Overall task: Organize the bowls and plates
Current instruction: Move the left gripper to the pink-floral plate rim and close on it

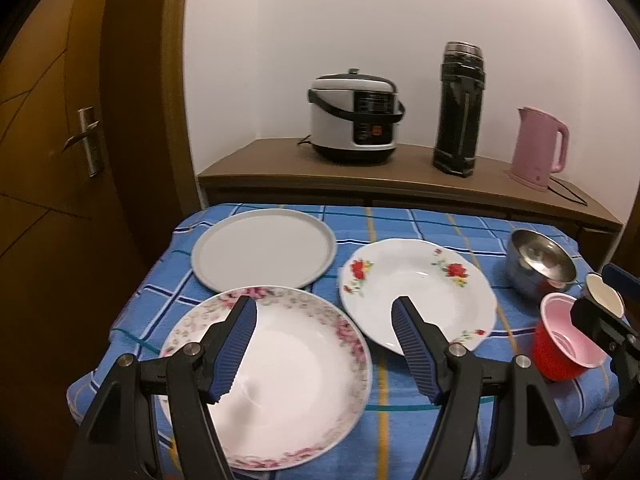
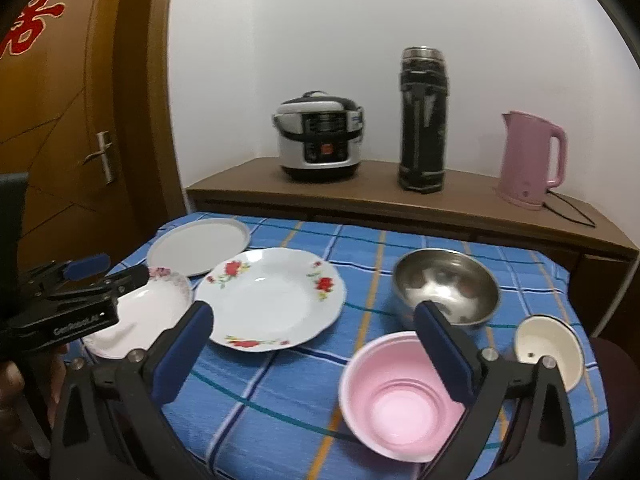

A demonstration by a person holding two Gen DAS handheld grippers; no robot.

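A pink-flowered plate [image 1: 288, 376] lies at the table's near left, with my open left gripper [image 1: 324, 312] above it, empty. A red-rose plate [image 1: 416, 284] lies to its right and a plain grey plate [image 1: 262, 252] behind. In the right wrist view my open right gripper [image 2: 312, 316] hovers above a red bowl with pink inside [image 2: 400, 396]. A steel bowl [image 2: 446, 284] sits behind it and a small white bowl [image 2: 550, 350] to the right. The left gripper [image 2: 108, 270] shows at the left over the pink-flowered plate [image 2: 148, 312].
The table wears a blue checked cloth [image 2: 360, 248]. Behind it a wooden sideboard [image 2: 360, 196] carries a rice cooker [image 2: 320, 140], a black thermos [image 2: 422, 120] and a pink kettle [image 2: 532, 156]. A wooden door [image 1: 60, 140] stands at the left.
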